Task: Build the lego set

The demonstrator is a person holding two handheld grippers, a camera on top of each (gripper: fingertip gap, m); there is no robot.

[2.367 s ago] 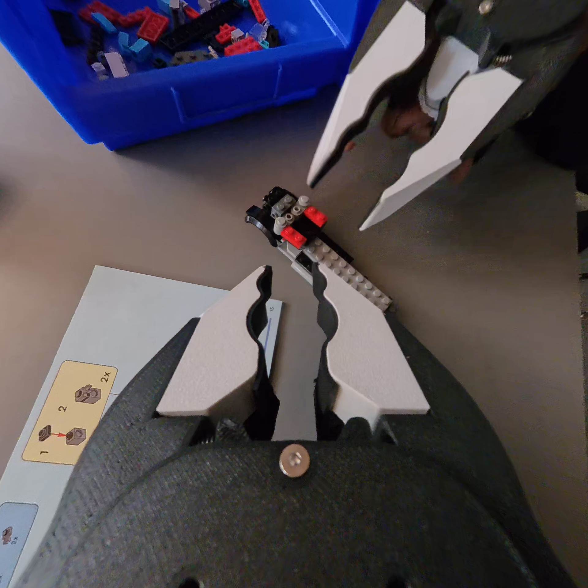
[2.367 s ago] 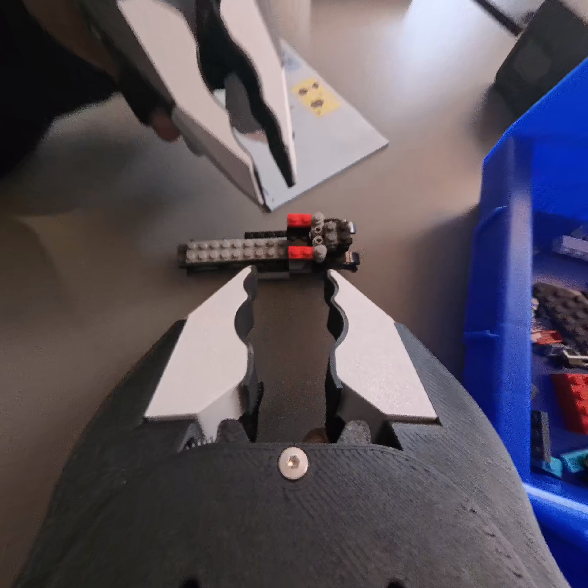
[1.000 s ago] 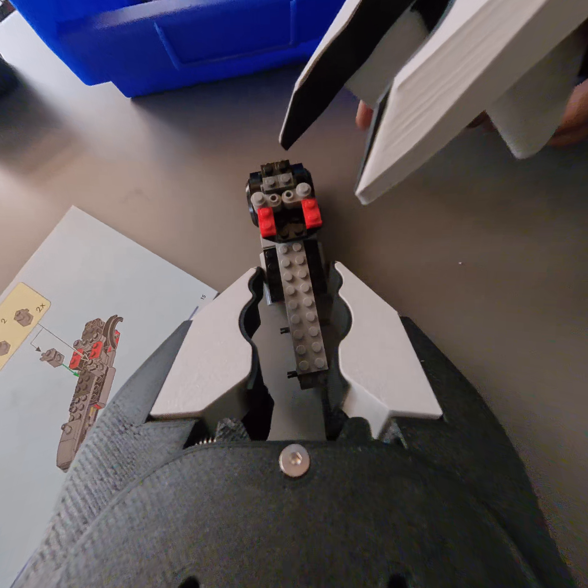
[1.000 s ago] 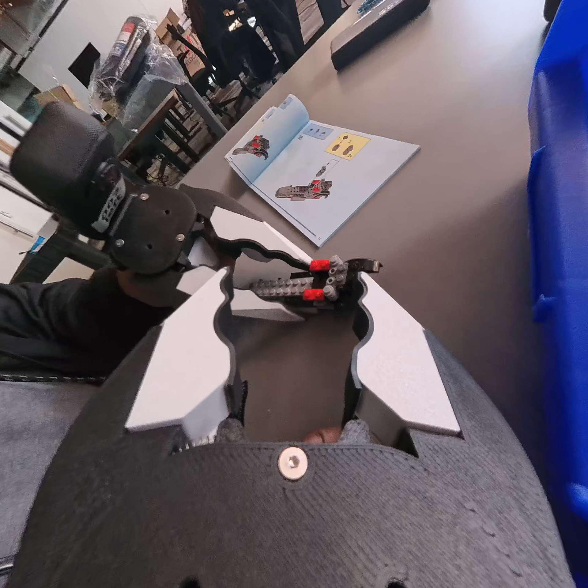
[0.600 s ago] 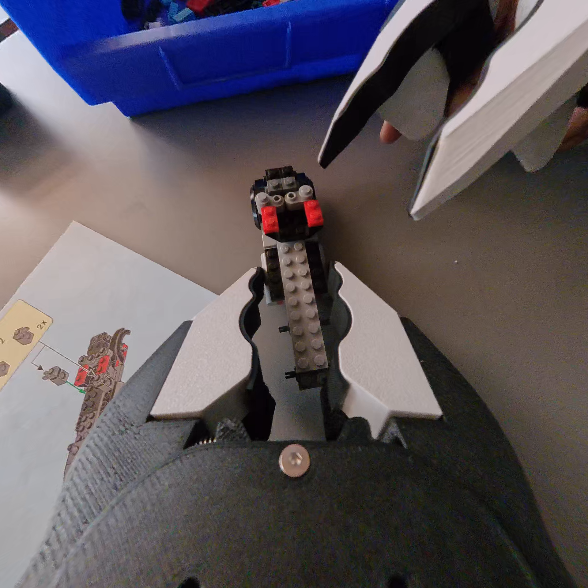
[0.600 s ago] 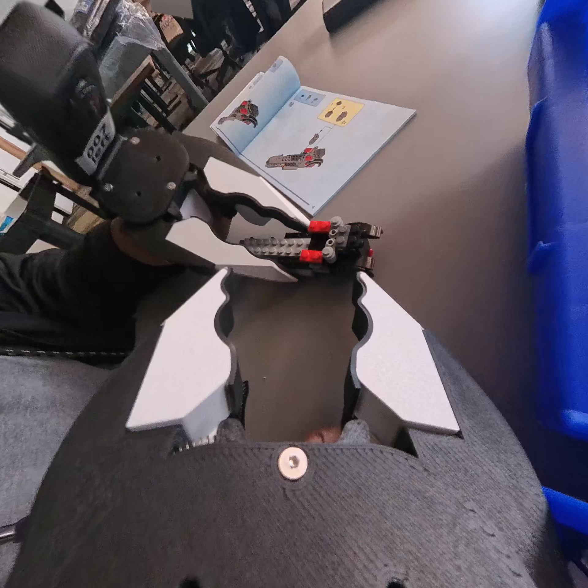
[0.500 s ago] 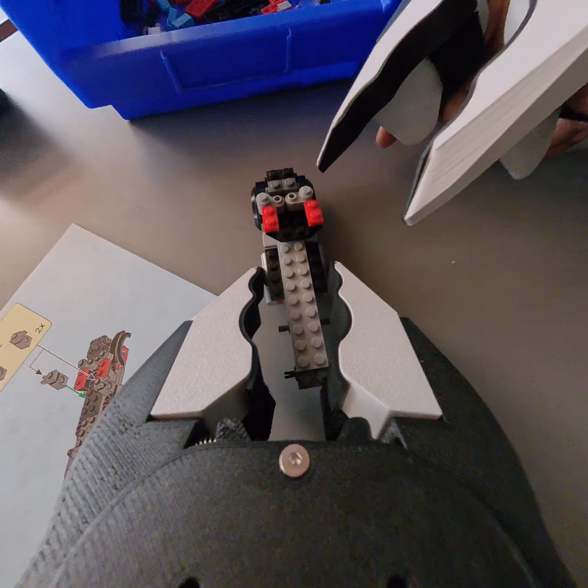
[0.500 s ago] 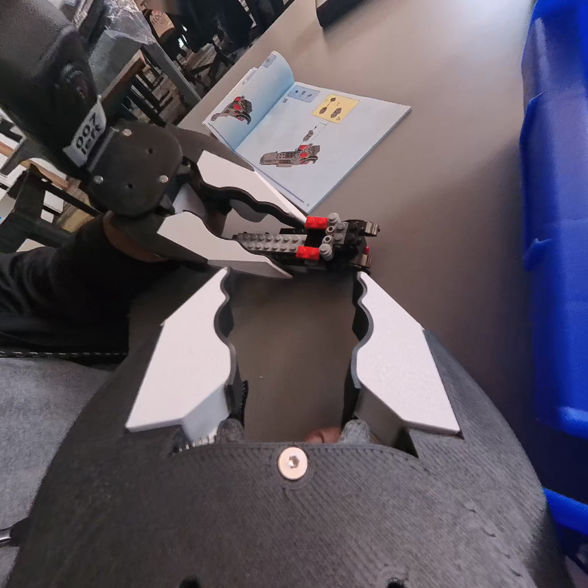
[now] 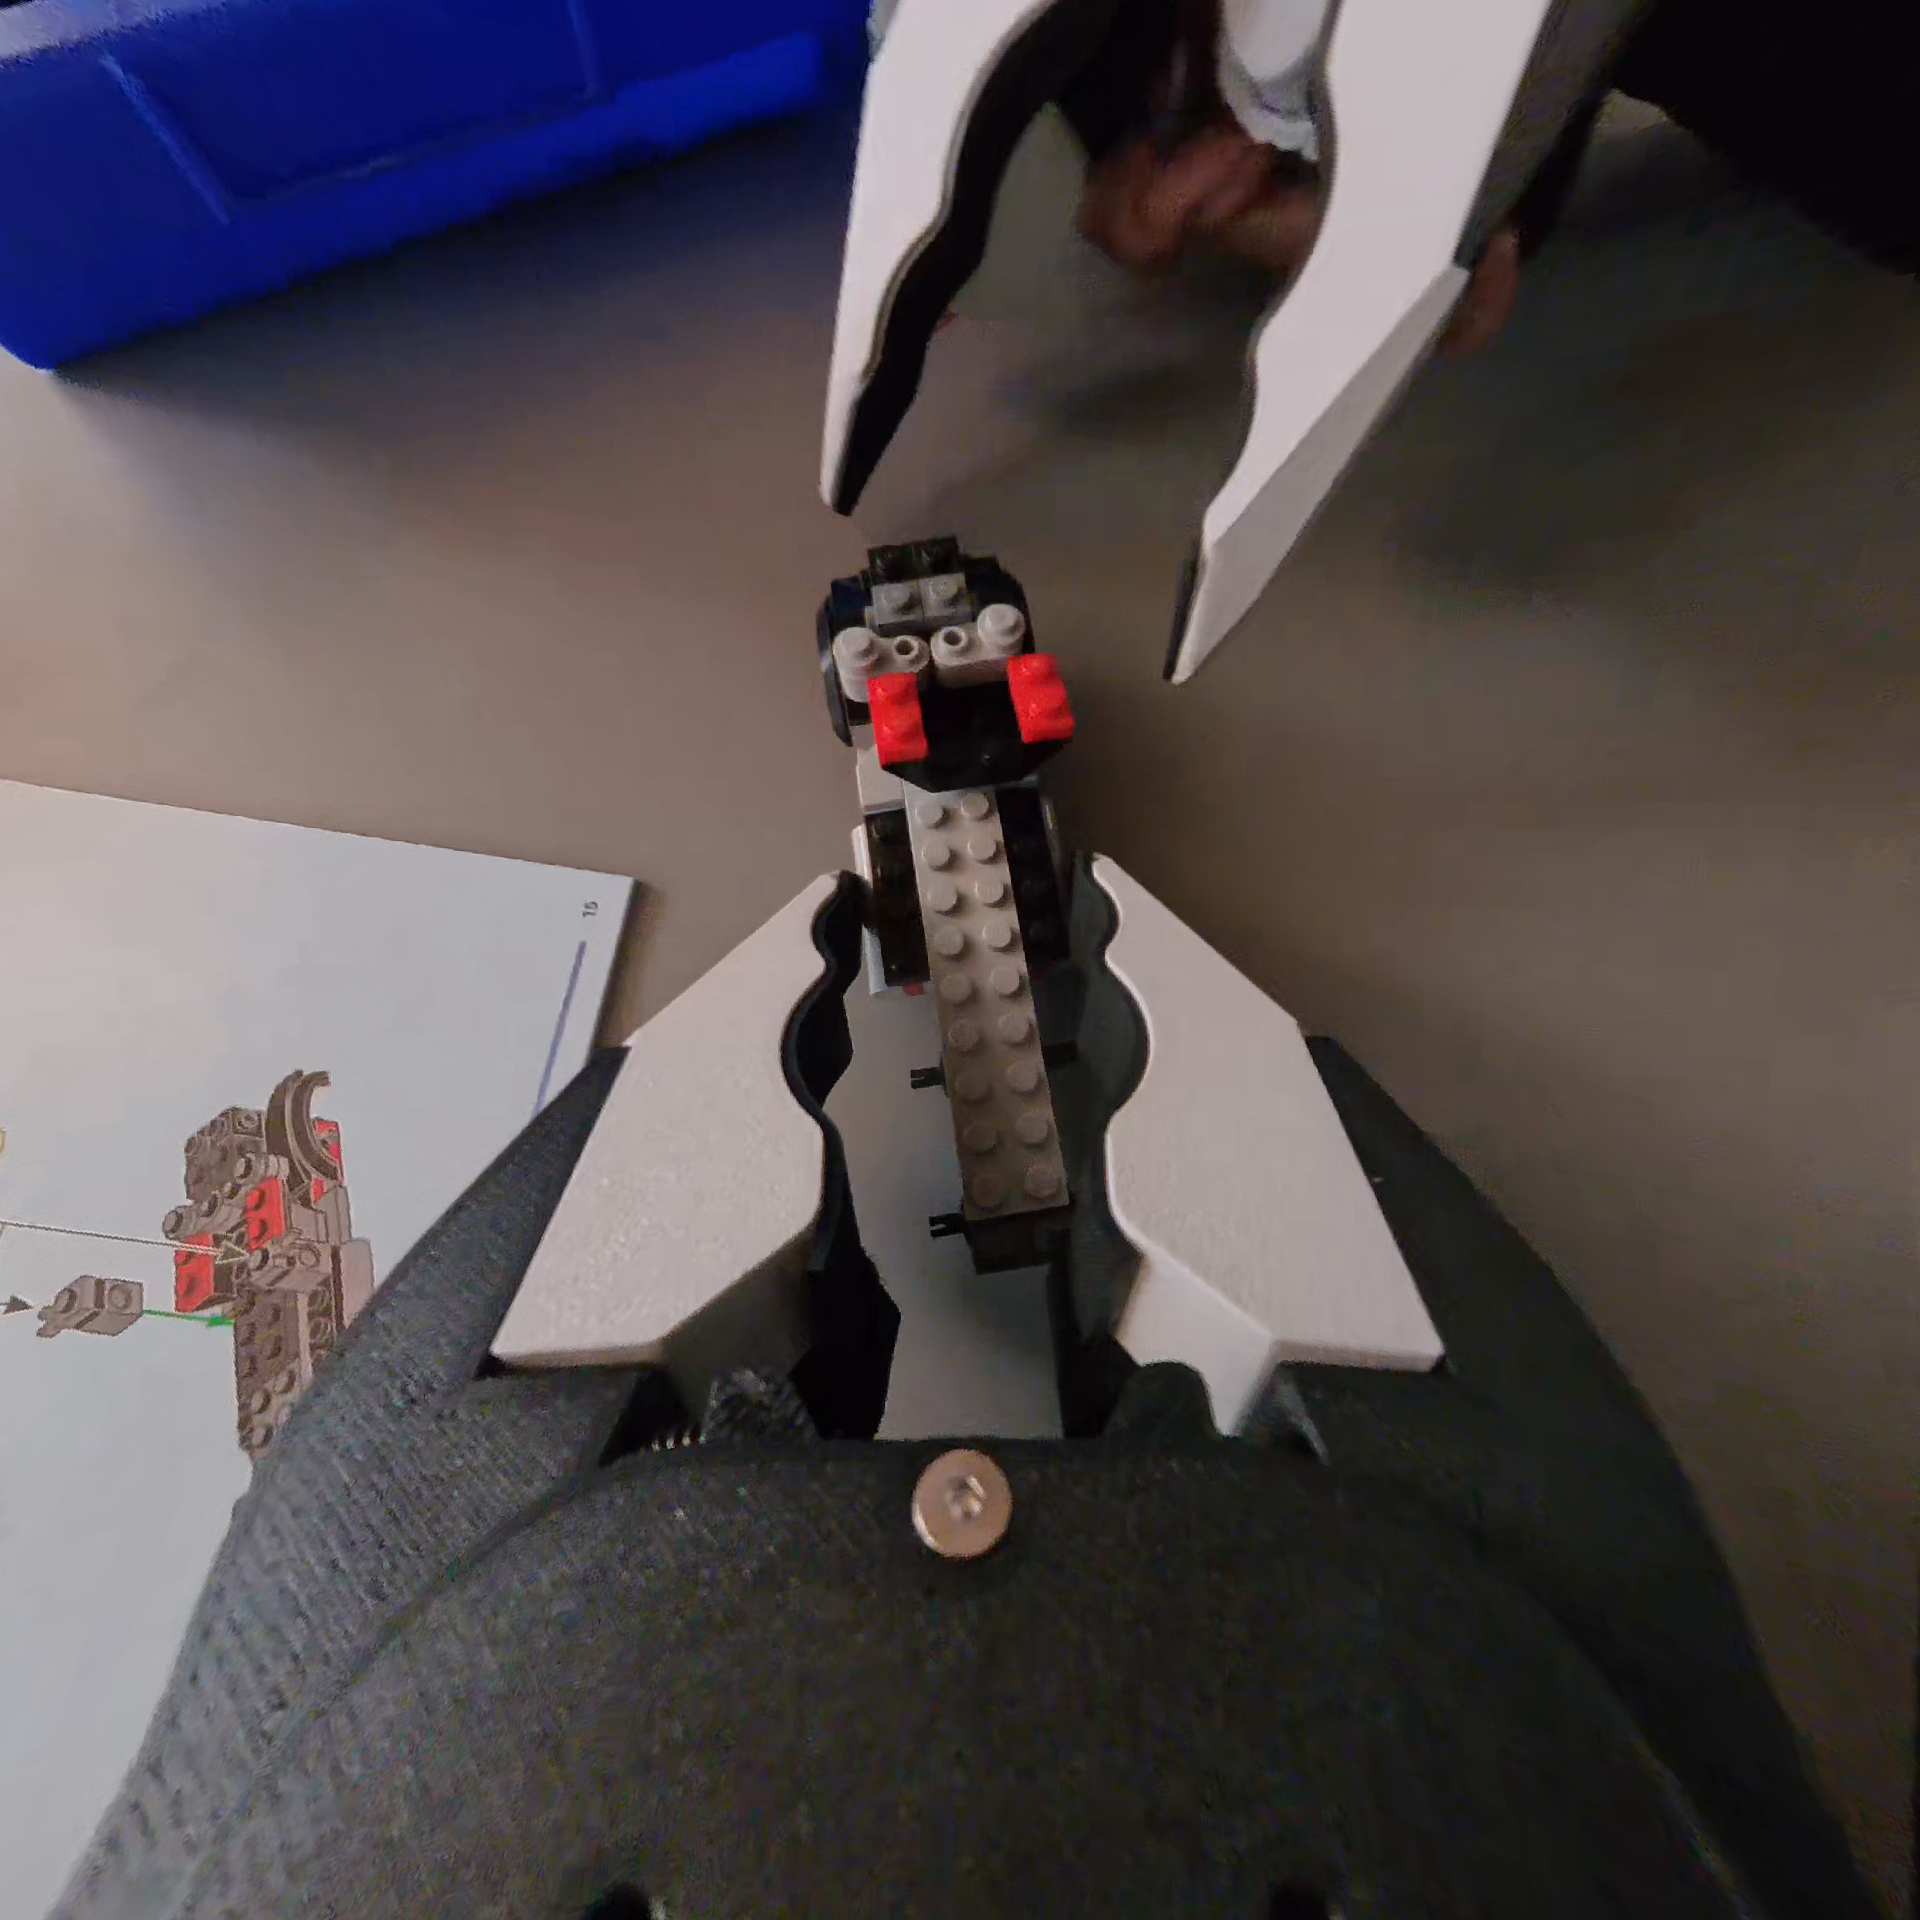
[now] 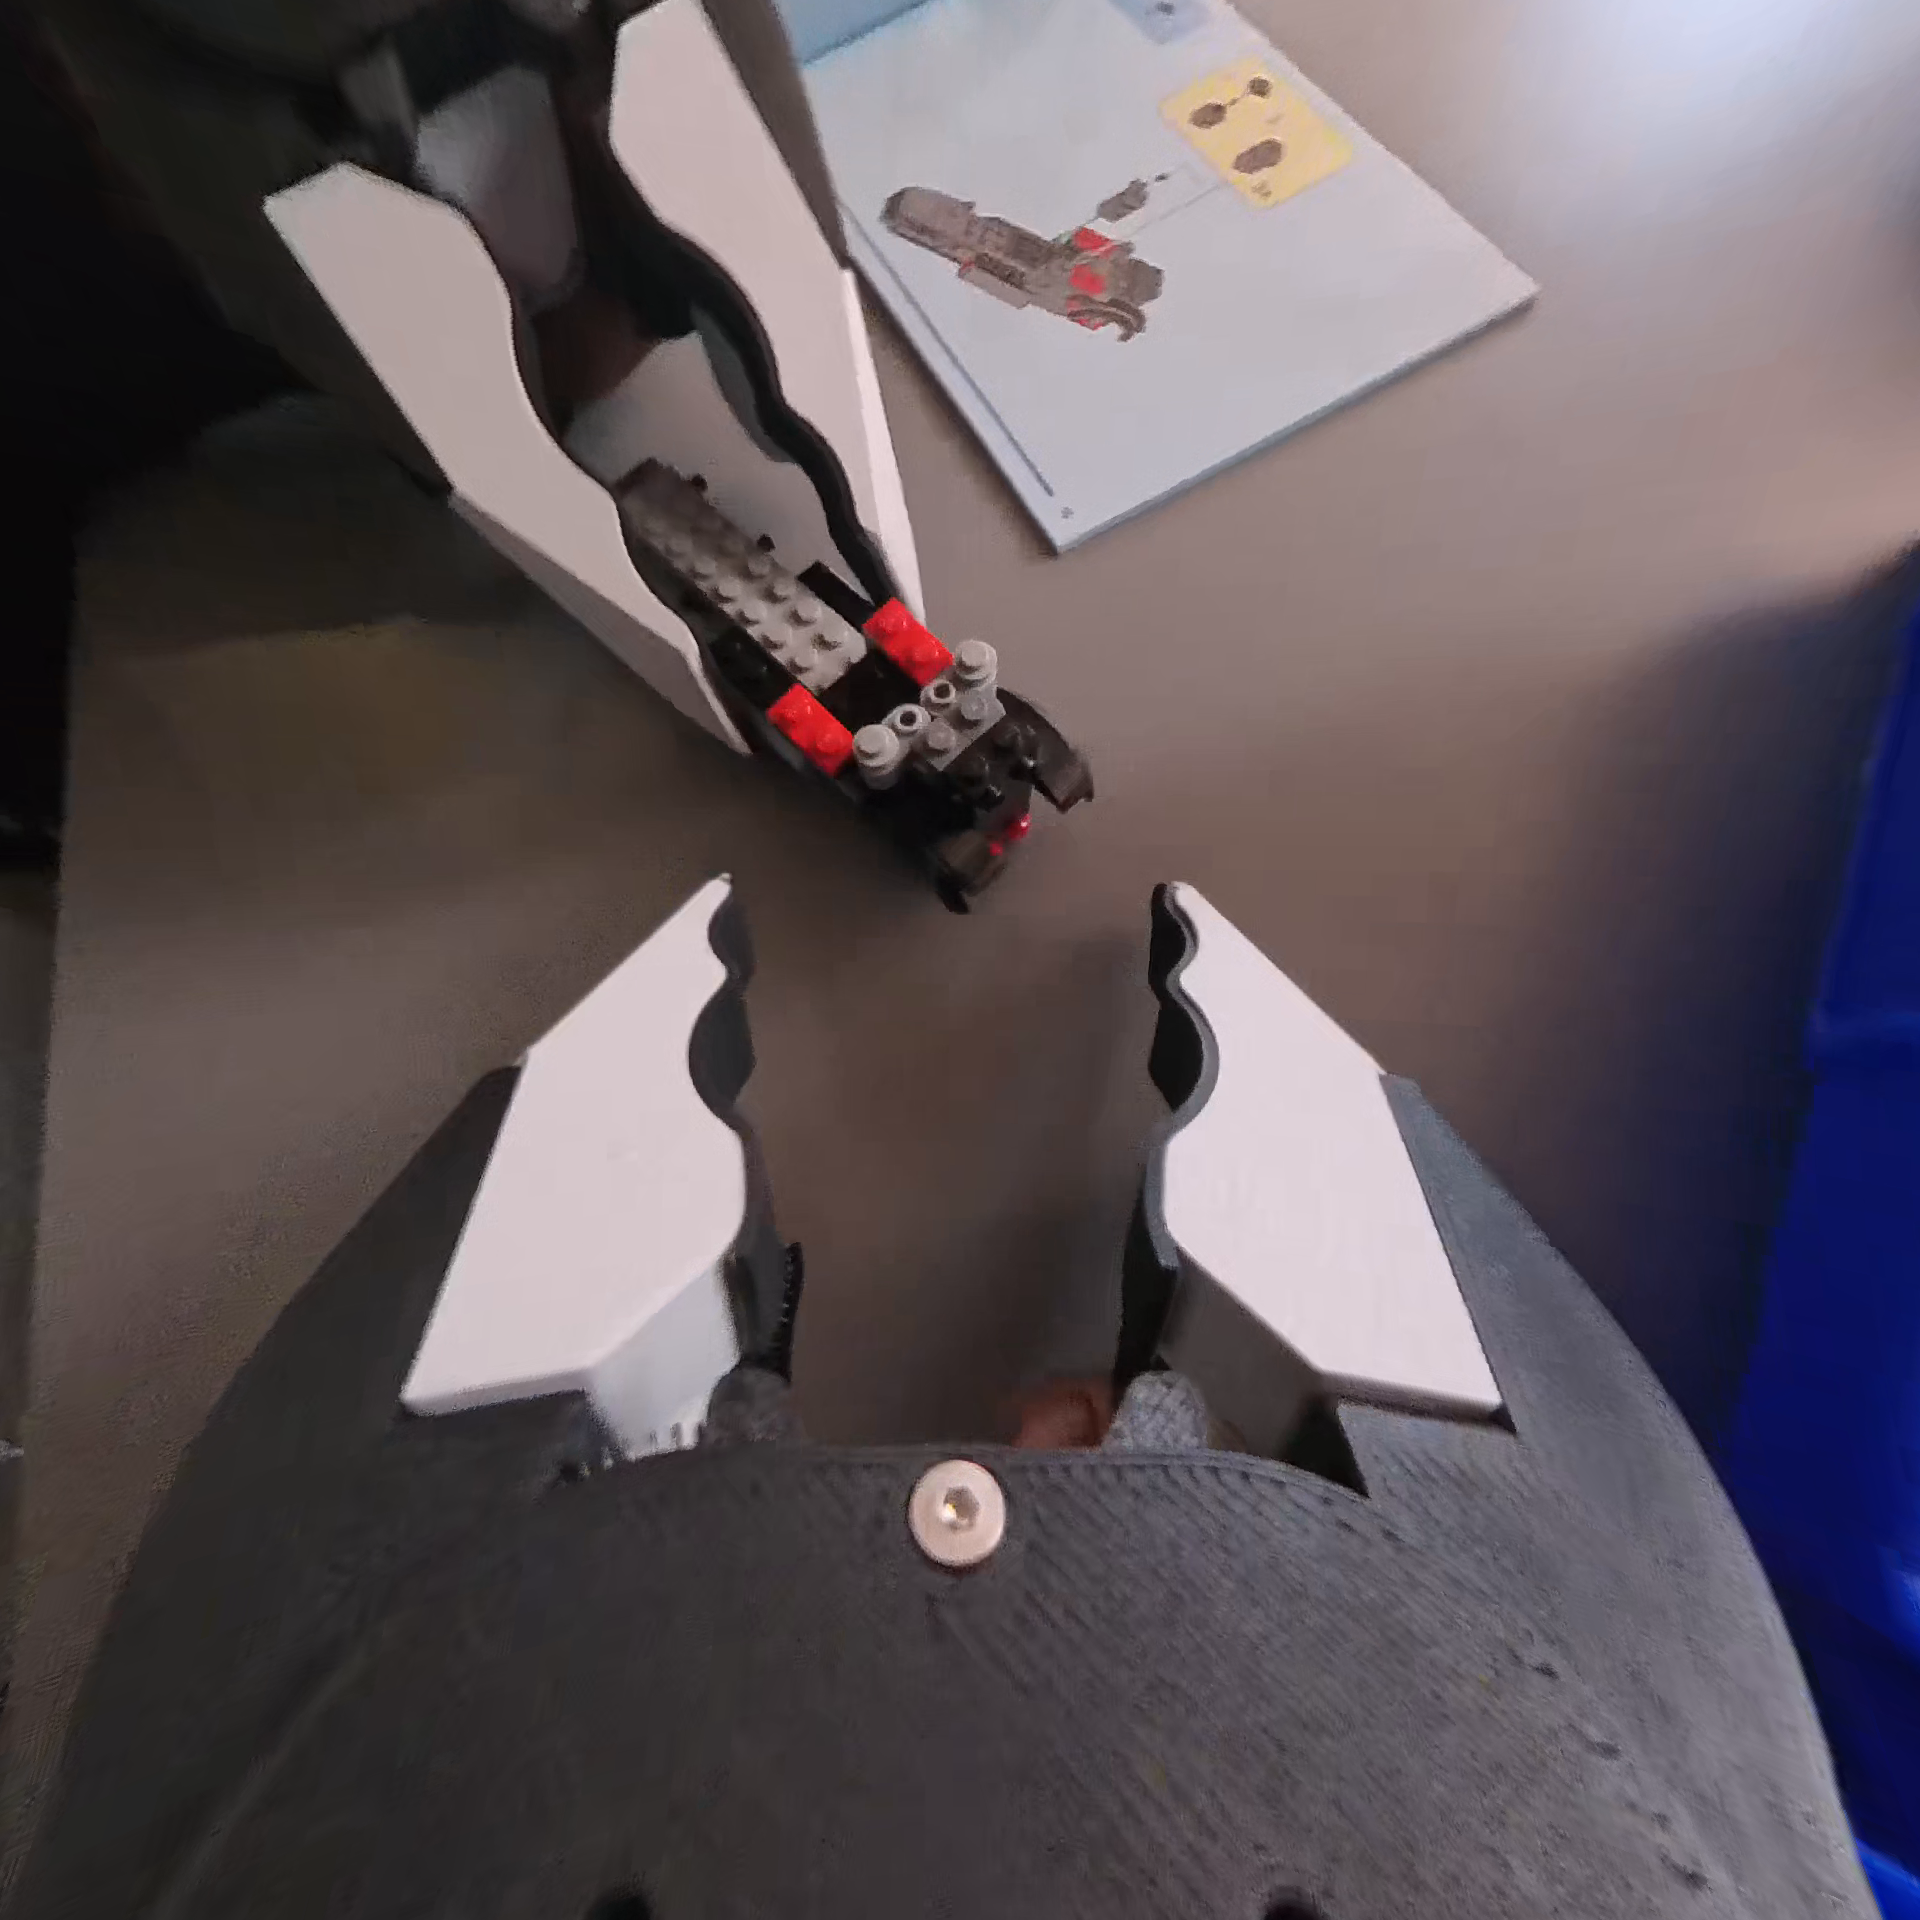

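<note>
While printed diagrams fill the instruction booklet (image 10: 1195, 270), no brand shows.

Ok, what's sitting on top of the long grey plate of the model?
Nothing is stacked on the grey plate; its studs are bare. Past its front end sit two red bricks and small grey pieces. Its underside is hidden.

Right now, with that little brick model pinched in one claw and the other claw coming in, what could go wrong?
The left gripper clamps only the lego model by its long grey tail, so its heavier black nose overhangs and a push could pivot it or snap it off. The open right gripper is near enough to knock loose the small grey studs.
</note>
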